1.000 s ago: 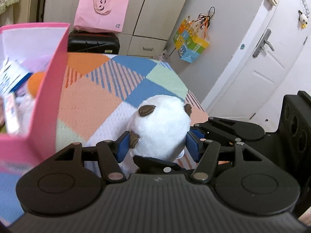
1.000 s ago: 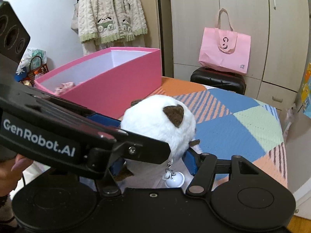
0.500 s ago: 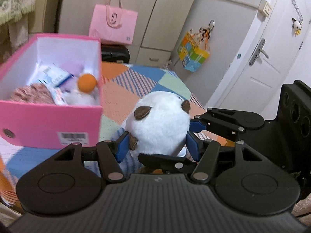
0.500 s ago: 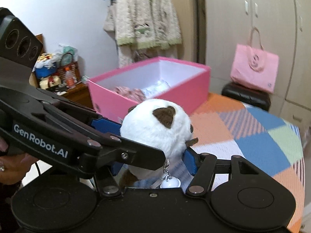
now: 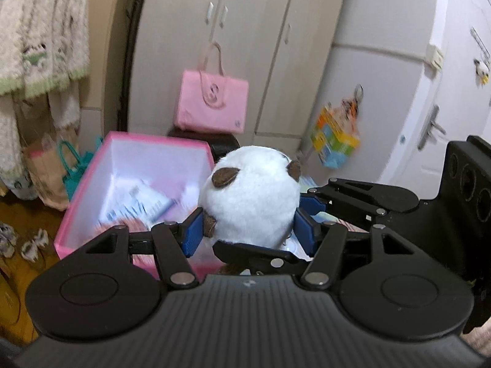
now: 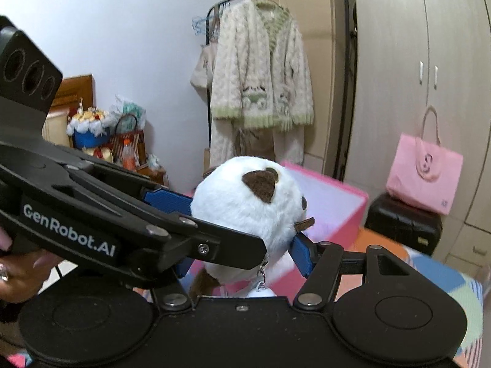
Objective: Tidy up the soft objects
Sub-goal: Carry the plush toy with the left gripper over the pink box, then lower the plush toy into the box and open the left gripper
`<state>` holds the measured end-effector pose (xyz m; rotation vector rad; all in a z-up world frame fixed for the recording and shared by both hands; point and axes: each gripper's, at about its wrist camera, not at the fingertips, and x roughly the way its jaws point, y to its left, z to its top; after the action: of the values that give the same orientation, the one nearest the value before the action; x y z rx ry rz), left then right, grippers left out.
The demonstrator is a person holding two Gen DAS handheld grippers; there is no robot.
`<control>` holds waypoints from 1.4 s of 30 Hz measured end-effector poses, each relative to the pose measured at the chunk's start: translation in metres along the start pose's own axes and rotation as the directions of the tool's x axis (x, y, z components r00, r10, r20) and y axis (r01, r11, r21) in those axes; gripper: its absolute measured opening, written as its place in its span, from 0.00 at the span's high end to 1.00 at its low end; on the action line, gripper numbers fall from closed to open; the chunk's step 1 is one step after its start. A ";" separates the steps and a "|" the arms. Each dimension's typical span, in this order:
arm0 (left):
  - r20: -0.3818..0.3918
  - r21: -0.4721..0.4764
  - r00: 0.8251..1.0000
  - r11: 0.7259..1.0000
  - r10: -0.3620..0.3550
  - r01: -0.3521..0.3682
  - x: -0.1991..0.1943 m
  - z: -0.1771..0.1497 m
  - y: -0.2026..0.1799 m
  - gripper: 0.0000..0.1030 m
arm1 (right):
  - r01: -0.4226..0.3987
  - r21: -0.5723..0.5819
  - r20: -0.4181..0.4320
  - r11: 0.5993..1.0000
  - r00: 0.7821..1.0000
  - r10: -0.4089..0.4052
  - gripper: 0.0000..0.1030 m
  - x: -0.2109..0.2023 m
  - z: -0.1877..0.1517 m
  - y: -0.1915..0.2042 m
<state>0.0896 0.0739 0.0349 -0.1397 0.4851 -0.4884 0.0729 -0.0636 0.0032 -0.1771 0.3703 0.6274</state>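
Both grippers have hold of the same white plush toy (image 5: 250, 196), a round fluffy thing with brown felt ears, and it hangs in the air just in front of the pink storage box (image 5: 89, 184). The left gripper (image 5: 248, 230) has its blue fingers (image 5: 193, 233) pressed into the toy's sides. The right gripper (image 6: 242, 254) is clamped on it too, one blue finger (image 6: 302, 257) squeezed against the fur, though its jaws are easing apart a little with the toy between them. A small white charm (image 6: 260, 291) dangles under the toy on a metal clasp.

The box stands open on the patchwork bedspread (image 6: 435, 279), white inside. Blurred as it is, I can make out a blue-and-white printed packet (image 5: 139, 205) lying in it and something pinkish (image 5: 122, 225) near the front wall; the rest I cannot tell.

Behind the box, a pink tote bag (image 5: 211, 104) sits on a black case (image 6: 402, 220) against the wardrobe. A cream cardigan (image 6: 260, 82) hangs from a black clothes rail. A hand (image 6: 18, 273) shows at the left edge of the right view
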 end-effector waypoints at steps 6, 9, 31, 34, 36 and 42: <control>0.033 -0.056 0.999 0.998 0.025 -0.023 0.019 0.032 0.028 0.42 | -0.034 -0.037 0.034 0.999 0.999 0.036 0.31 0.032 0.034 -0.021; 0.029 -0.080 0.999 0.996 0.030 -0.028 0.034 0.044 0.044 0.42 | -0.053 -0.024 0.024 0.998 0.998 0.054 0.31 0.053 0.048 -0.038; -0.133 -0.233 0.986 0.964 0.101 -0.130 0.144 0.041 0.127 0.41 | -0.124 0.024 -0.101 0.992 0.987 0.126 0.31 0.171 0.031 -0.093; -0.128 -0.236 0.980 0.955 0.153 -0.180 0.146 0.041 0.131 0.40 | -0.135 0.041 -0.132 0.990 0.981 0.139 0.32 0.183 0.035 -0.097; -0.115 -0.225 0.976 0.952 0.184 -0.206 0.145 0.039 0.130 0.41 | -0.131 0.062 -0.145 0.989 0.980 0.139 0.31 0.184 0.035 -0.100; -0.014 -0.149 0.959 0.948 0.282 -0.281 0.118 0.038 0.109 0.25 | -0.079 0.054 -0.149 0.995 0.985 0.086 0.29 0.156 0.022 -0.097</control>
<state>0.2442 0.1133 -0.0064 -0.2126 0.5249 -0.1708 0.2541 -0.0505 -0.0322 -0.1643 0.5411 0.6885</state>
